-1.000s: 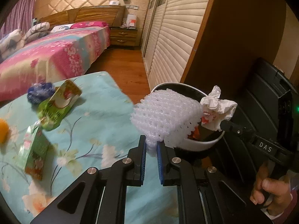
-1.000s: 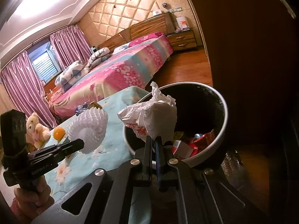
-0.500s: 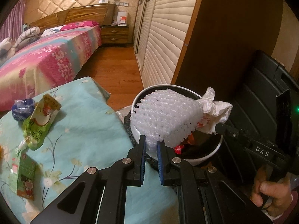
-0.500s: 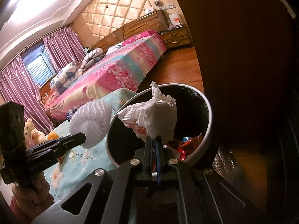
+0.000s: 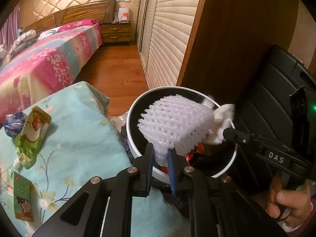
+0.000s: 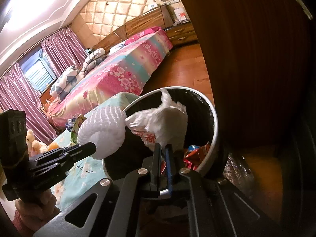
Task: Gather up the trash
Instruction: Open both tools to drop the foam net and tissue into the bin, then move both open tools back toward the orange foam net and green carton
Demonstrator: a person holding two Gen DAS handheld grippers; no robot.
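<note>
My left gripper (image 5: 161, 154) is shut on a white foam fruit net (image 5: 175, 126) and holds it over the white-rimmed trash bin (image 5: 134, 146). My right gripper (image 6: 163, 150) is shut on a crumpled white tissue (image 6: 165, 122) above the same bin (image 6: 214, 130), beside the foam net (image 6: 104, 132). The tissue shows behind the net in the left wrist view (image 5: 221, 124). Red wrappers (image 6: 193, 154) lie inside the bin.
A table with a teal floral cloth (image 5: 75, 130) stands left of the bin, with a green pouch (image 5: 31, 136), a green carton (image 5: 21, 197) and a blue wrapper (image 5: 13, 122) on it. A dark wooden wardrobe (image 5: 237, 39) and a black case (image 5: 276, 90) stand behind.
Both grippers moved over the bin. The foam net went from above the table edge to above the bin opening, close to the tissue.
</note>
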